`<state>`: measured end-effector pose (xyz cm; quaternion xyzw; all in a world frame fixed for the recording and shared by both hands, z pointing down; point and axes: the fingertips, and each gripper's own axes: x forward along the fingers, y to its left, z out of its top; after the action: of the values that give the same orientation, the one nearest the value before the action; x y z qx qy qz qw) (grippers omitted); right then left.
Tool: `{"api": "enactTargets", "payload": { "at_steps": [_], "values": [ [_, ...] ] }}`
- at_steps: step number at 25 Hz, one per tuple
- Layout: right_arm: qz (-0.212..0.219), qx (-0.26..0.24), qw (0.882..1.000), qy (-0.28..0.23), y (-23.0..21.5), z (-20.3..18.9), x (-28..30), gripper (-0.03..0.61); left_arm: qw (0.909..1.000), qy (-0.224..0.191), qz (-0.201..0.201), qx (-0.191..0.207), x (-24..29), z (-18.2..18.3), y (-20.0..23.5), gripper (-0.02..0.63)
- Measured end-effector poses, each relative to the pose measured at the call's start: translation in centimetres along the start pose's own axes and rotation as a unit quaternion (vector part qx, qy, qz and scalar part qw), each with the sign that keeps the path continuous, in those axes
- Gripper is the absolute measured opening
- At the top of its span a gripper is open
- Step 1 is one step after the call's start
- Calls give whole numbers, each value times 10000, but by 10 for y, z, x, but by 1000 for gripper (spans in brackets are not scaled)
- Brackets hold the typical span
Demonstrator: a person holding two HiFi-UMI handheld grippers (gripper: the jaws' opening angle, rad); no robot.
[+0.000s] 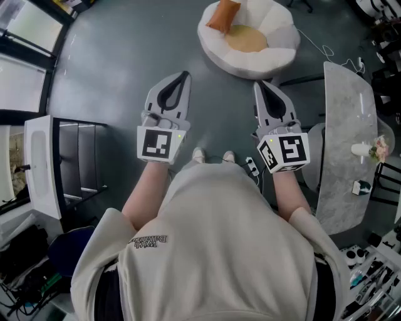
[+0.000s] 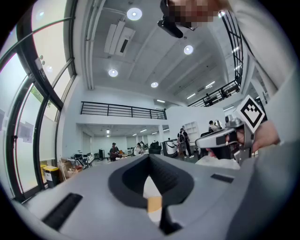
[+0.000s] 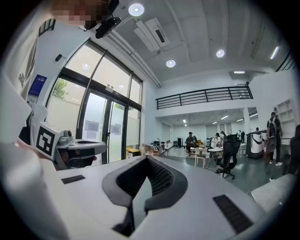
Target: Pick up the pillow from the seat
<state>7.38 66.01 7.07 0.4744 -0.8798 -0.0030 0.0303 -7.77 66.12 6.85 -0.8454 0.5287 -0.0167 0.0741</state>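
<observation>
Orange pillow [image 1: 223,15] leans at the rim of the white seat [image 1: 276,61], well ahead; left claw [image 1: 184,76] and right claw [image 1: 260,86], both pressed together and empty, would likely just shove it.

Orange pillow [image 1: 223,15], white seat [image 1: 276,59], dark grey floor [image 1: 125,56].

a large open-plan lab or tech workspace — a high pale ceiling with round downlights [image 3: 171,63] and a ceiling air unit [image 2: 117,40], a railed mezzanine [image 3: 204,97] along the far wall, and floor-to-ceiling glazing [image 3: 101,124] down one side. on the grey floor [image 1: 113,69] stand small tables [image 3: 216,152], a black office chair [image 3: 229,152] and a yellow bin [image 2: 50,174]; several people [image 3: 190,139] (too distant to make out their work) gather at the far end, near cluttered benches [image 2: 77,161].
</observation>
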Motion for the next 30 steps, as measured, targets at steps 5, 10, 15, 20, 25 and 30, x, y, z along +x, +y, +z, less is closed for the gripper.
{"api": "enactTargets", "payload": {
  "at_steps": [5, 10, 15, 20, 25, 30],
  "values": [
    [-9, 10, 10000, 7, 4, -2, 7, 8, 10000, 29, -21, 32, 1, -4, 6, 9],
    [-62, 55, 10000, 13, 3, -3, 13, 8, 9999, 66, -104, 33, 5, -9, 8, 9],
    [-194, 139, 9997, 12, 5, -4, 21, 8, 9998, 69, -198, 25, 7, -13, 16, 9],
    [-397, 79, 9992, 28, 8, -3, 32, 8, 9995, 12, -313, -5, 9, -18, 31, 9],
    [-553, 134, 9984, -51, 10, 0, 42, 8, 9991, 11, -407, 87, 11, -24, 46, 9],
    [-518, 83, 9986, -57, 12, 5, 52, 8, 9992, -62, -380, 43, 16, -20, 56, 9]
  ]
}}
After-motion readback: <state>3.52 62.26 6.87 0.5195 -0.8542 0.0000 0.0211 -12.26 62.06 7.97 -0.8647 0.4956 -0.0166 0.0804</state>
